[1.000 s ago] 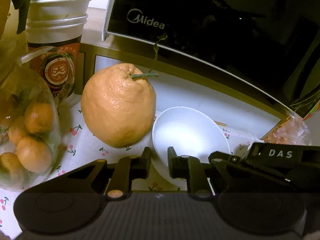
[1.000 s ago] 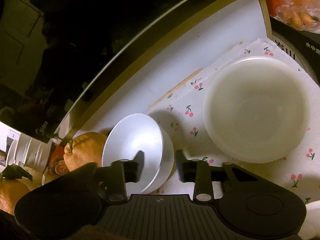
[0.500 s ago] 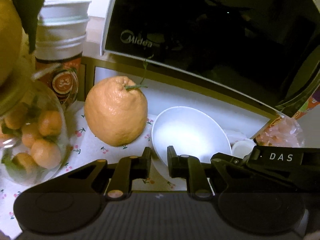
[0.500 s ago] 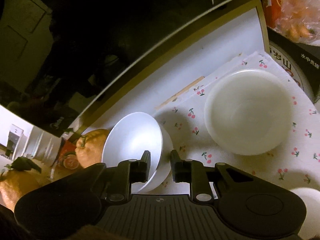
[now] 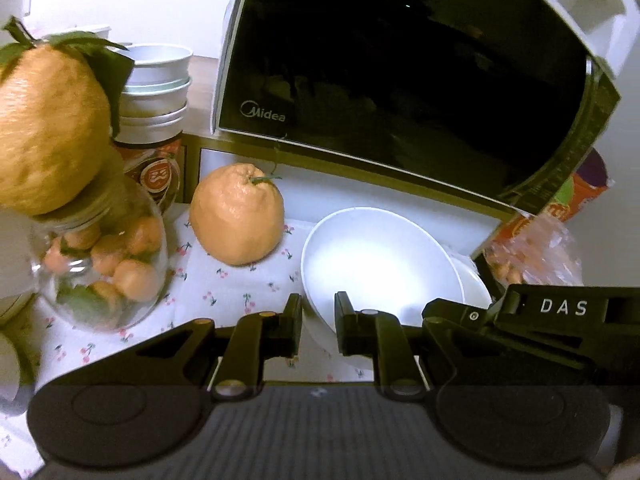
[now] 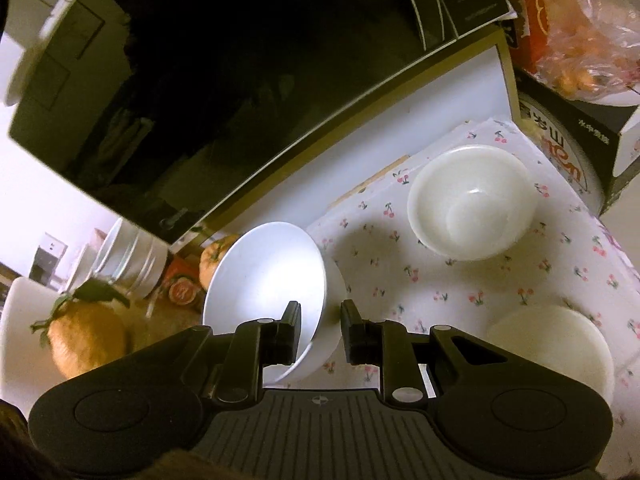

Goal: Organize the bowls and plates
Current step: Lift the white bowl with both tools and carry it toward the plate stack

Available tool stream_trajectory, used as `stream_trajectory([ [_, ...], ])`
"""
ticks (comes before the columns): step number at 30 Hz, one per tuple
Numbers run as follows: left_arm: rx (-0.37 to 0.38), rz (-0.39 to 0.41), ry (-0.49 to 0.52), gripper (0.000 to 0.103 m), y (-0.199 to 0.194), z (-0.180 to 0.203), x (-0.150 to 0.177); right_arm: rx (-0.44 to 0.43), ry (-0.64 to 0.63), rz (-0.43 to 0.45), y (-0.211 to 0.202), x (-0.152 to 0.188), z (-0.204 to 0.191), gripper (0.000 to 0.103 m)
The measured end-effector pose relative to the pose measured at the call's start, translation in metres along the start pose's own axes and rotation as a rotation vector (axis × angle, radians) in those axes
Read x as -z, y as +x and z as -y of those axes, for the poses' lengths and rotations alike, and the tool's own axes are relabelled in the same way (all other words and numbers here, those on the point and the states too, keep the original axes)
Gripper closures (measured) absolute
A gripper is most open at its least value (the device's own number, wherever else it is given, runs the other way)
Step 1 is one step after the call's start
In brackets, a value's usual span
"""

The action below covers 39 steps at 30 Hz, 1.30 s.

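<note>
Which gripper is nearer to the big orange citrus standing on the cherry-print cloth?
Left. The left gripper grips the white bowl by its rim on the side facing the citrus; the right gripper grips the opposite rim, with the bowl between it and the citrus.

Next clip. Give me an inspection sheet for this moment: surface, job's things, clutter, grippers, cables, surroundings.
Surface: cherry-print cloth, mostly uncovered.
Job's things: white bowl held tilted by both grippers; second white bowl upright on the cloth; flat white dish at the near right; stacked bowls at far left.
Clutter: large orange; glass jar of small oranges; bagged snacks.
Grippers: left gripper and right gripper each closed on the bowl's rim.
Cables: nothing seen.
Surroundings: Midea microwave behind.
</note>
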<state>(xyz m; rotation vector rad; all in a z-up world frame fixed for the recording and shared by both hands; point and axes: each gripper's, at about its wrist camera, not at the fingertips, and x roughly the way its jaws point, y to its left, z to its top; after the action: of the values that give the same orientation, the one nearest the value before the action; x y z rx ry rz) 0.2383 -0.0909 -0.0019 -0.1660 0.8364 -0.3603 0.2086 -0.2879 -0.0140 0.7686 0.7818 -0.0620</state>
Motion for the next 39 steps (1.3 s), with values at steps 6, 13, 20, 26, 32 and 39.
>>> stream_trajectory([
  [6,0.022,-0.016,0.015,0.088,-0.025,0.004,0.017,0.006,-0.013,0.006,-0.033,0.017,-0.001,0.081],
  [13,0.061,-0.034,0.024,0.087,-0.051,0.010,0.039,0.006,-0.006,0.017,-0.068,0.036,0.010,0.081],
  [20,0.099,-0.045,0.023,0.086,-0.073,0.014,0.062,0.006,0.000,0.020,-0.092,0.055,0.023,0.081],
  [26,0.121,-0.063,0.026,0.086,-0.083,0.014,0.082,-0.003,0.014,0.020,-0.106,0.074,0.037,0.081],
  [32,0.146,-0.080,0.055,0.086,-0.087,0.026,0.100,0.029,0.002,0.034,-0.120,0.091,0.054,0.081],
  [39,0.186,-0.117,0.070,0.086,-0.085,0.043,0.122,0.060,-0.002,0.049,-0.142,0.099,0.076,0.080],
])
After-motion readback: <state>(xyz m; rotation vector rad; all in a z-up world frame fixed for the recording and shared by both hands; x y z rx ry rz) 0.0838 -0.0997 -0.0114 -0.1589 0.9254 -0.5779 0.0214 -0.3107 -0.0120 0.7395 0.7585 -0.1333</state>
